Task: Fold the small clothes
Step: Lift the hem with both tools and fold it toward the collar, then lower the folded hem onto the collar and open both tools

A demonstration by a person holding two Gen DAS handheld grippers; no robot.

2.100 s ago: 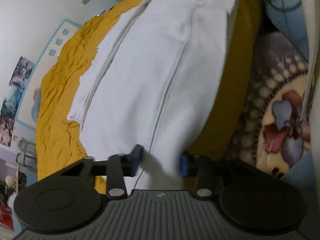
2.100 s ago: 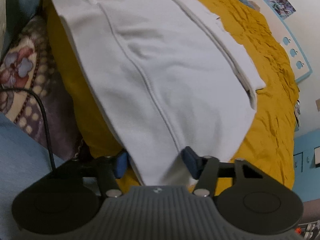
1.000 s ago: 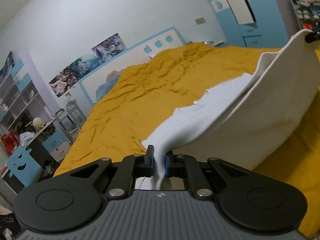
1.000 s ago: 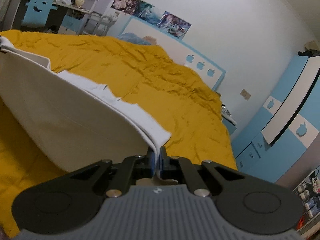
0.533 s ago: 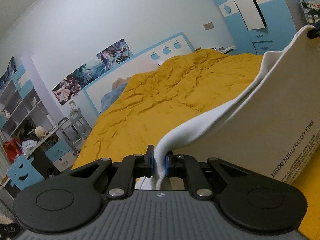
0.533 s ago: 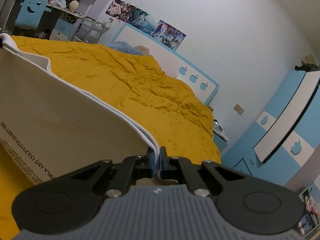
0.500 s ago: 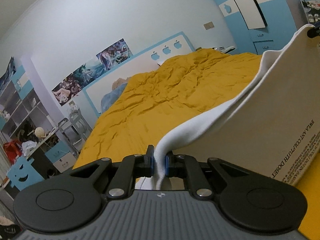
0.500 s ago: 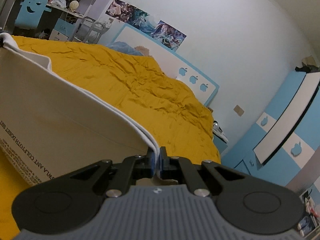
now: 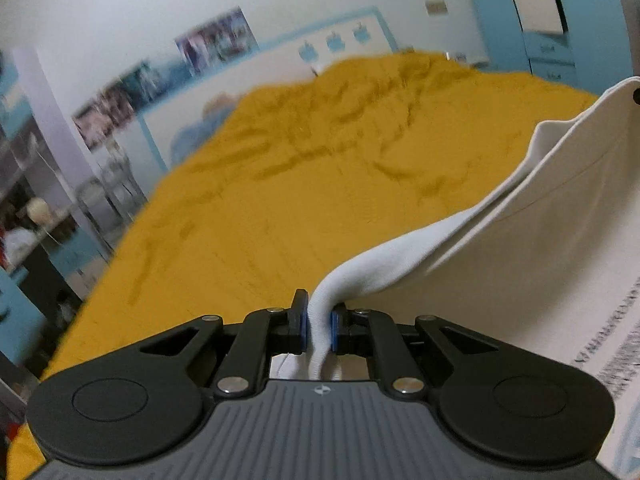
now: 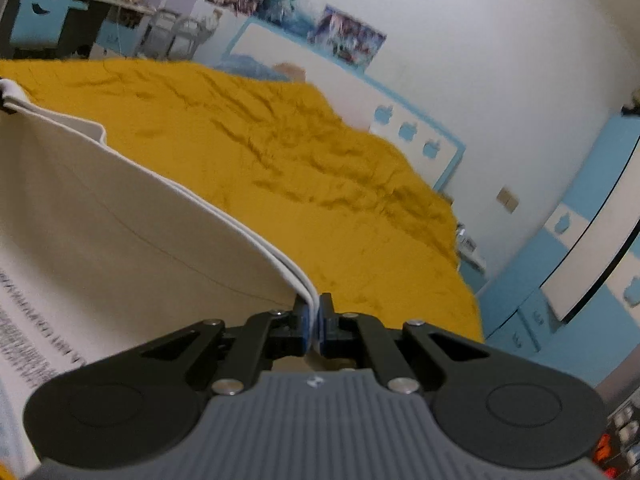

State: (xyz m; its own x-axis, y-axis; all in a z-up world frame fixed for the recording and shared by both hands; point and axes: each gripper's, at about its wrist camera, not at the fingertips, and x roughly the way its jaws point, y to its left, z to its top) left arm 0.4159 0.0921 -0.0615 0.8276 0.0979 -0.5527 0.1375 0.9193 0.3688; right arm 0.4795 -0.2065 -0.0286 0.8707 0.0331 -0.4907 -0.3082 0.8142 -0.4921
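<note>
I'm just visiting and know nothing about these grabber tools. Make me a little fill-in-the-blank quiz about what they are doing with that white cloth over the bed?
1. The left gripper is shut on the edge of a ____ garment.
2. The right gripper is ____ on the same garment's edge.
3. The garment hangs stretched between the two grippers above a ____ bedspread.
4. Near its lower part the garment carries rows of printed ____.

Missing words: white; shut; yellow; text
</note>
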